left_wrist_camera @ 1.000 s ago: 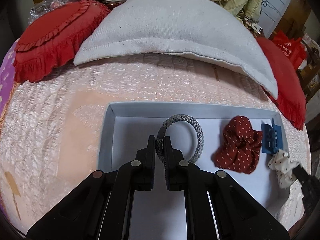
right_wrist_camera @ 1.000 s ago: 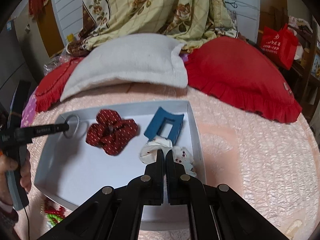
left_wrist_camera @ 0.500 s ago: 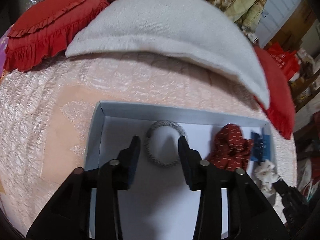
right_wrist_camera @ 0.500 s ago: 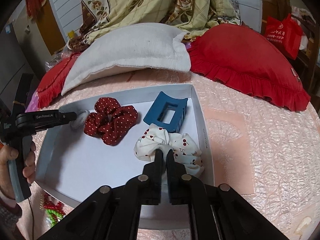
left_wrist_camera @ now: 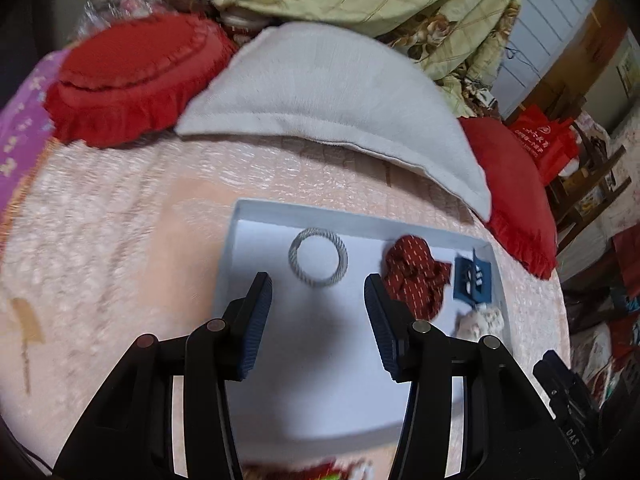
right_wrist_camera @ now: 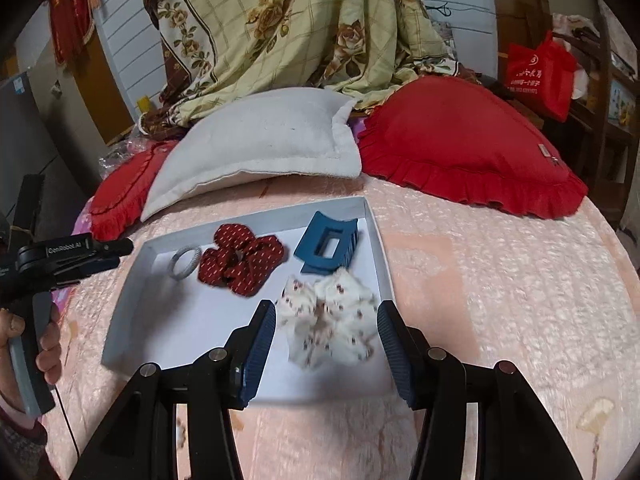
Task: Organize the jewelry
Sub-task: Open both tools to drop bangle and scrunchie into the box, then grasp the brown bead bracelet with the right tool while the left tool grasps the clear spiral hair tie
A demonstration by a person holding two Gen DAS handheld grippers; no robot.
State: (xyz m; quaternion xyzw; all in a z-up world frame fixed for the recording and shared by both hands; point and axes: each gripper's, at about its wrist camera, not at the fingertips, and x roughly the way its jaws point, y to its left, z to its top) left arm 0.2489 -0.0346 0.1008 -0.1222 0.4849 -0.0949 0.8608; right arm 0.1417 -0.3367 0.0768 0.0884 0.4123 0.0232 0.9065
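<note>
A shallow white tray (left_wrist_camera: 236, 248) lies on the pink bedspread. In it, left to right, are a grey braided hair tie (left_wrist_camera: 318, 257), a red dotted scrunchie (left_wrist_camera: 416, 276), a blue claw clip (left_wrist_camera: 472, 284) and a white cherry-print scrunchie (right_wrist_camera: 328, 320). My left gripper (left_wrist_camera: 318, 284) hovers above the tray just short of the grey tie, jaws opening, nothing between them. My right gripper (right_wrist_camera: 326, 308) hangs over the white scrunchie, jaws opening. The scrunchie lies loose on the tray floor between the fingers, and the pads are off it.
A white pillow (right_wrist_camera: 260, 148) and two red ruffled cushions (right_wrist_camera: 468, 148) lie behind the tray (right_wrist_camera: 372, 232), under a floral quilt (right_wrist_camera: 288, 24). A person's hand (right_wrist_camera: 48, 344) holds the left gripper's handle. Coloured beads (left_wrist_camera: 328, 474) show at the tray's near edge.
Both grippers went from shut to open. The left one let go of the grey hair tie and the right one let go of the white scrunchie. Both lifted and drew back.
</note>
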